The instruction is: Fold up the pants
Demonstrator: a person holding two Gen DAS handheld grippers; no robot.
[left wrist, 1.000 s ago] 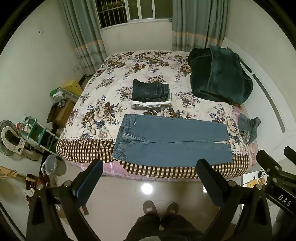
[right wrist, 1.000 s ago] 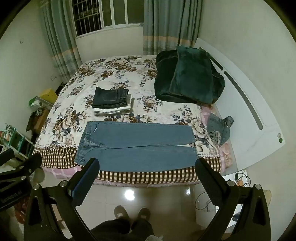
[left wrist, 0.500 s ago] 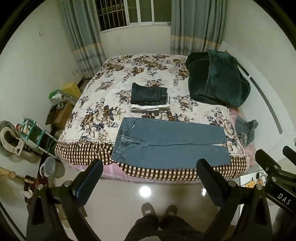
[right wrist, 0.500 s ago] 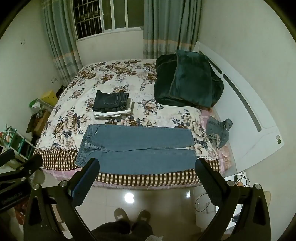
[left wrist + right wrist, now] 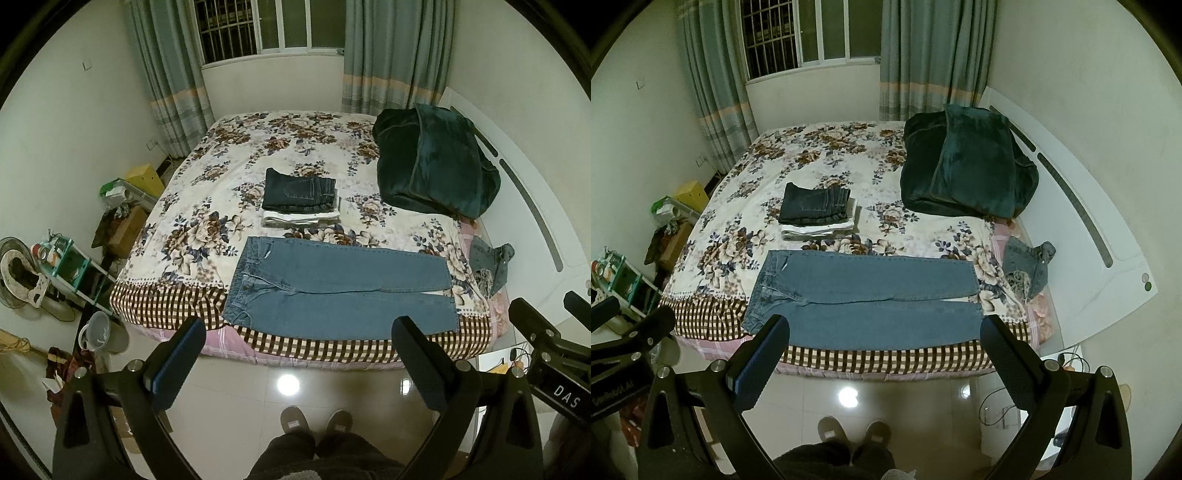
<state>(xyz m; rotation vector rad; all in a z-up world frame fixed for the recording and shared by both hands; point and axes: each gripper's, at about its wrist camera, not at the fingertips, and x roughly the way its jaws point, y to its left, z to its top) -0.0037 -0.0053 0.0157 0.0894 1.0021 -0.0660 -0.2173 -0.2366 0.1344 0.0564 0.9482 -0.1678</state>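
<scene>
Light blue jeans (image 5: pixel 340 288) lie flat and spread out along the near edge of the floral bed (image 5: pixel 207 236), waist to the left, legs to the right; they also show in the right wrist view (image 5: pixel 864 295). My left gripper (image 5: pixel 299 332) is open and empty, held over the floor in front of the bed, well short of the jeans. My right gripper (image 5: pixel 882 328) is open and empty too, at about the same distance. The right gripper's body shows at the right edge of the left wrist view (image 5: pixel 546 343).
A stack of folded pants (image 5: pixel 301 199) sits behind the jeans. A dark green blanket (image 5: pixel 432 162) lies at the back right. A small crumpled denim piece (image 5: pixel 491 262) lies at the bed's right edge. Shelves, a fan and a bucket (image 5: pixel 96 332) stand left. My feet (image 5: pixel 314 424) are on the tiled floor.
Both grippers have pulled back and risen slightly; the bed and jeans sit lower and a little smaller in view. Both stay open.
</scene>
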